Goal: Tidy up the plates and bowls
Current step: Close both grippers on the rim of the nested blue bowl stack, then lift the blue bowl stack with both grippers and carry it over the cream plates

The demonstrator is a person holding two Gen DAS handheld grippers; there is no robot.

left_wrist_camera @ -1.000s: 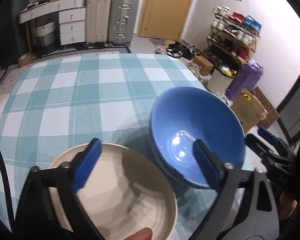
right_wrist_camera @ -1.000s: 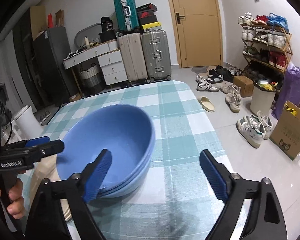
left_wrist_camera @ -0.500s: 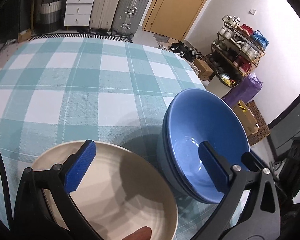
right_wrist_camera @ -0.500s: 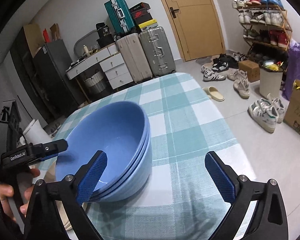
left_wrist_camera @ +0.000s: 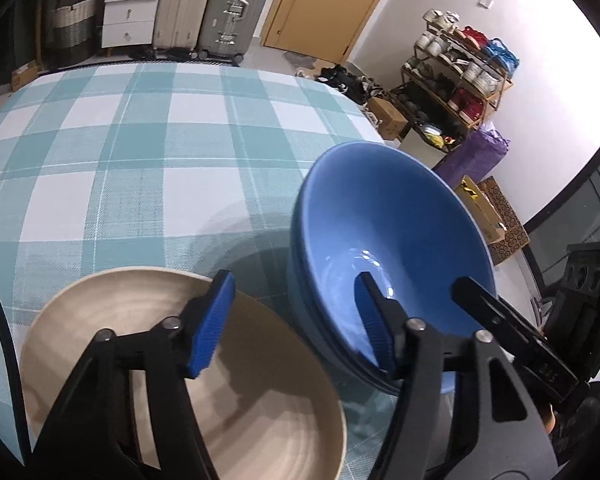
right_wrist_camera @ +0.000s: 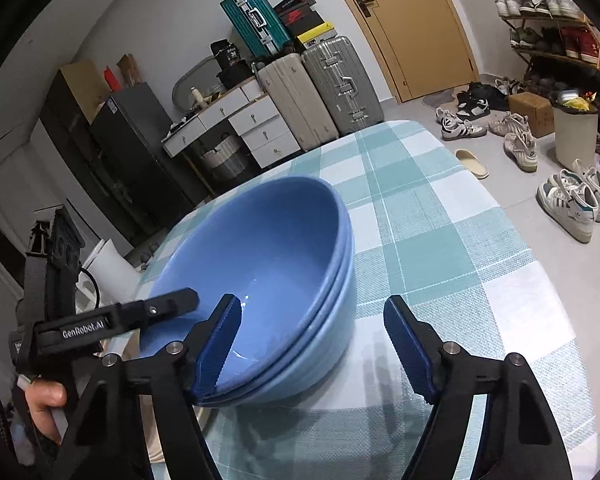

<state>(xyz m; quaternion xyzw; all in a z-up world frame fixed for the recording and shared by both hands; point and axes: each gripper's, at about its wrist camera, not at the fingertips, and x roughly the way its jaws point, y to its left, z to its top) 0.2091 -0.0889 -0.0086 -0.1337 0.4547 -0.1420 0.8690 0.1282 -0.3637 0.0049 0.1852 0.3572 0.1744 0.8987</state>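
Bowls first: the blue bowls are already nested, and I count what looks like three rims in the stack, standing on the checked tablecloth near its right-hand edge. Just beside them on my left sits the cream bowl, a wide shallow one that could pass for a deep plate; I cannot tell whether anything lies under it. So by my reading the blue set is gathered and the cream piece is the one not yet grouped, though no other crockery shows on the cloth, so what is left may be small. My left gripper hangs over the gap between the two, its pads partly apart and clamped on nothing, one pad above the cream bowl and the other above the blue stack's near rim. My right gripper is likewise partly open and holds nothing; its left pad sits inside the blue stack's near rim and its right pad outside, so the rim lies between the jaws, ungripped. I judge the task well along, with only final placement to settle.
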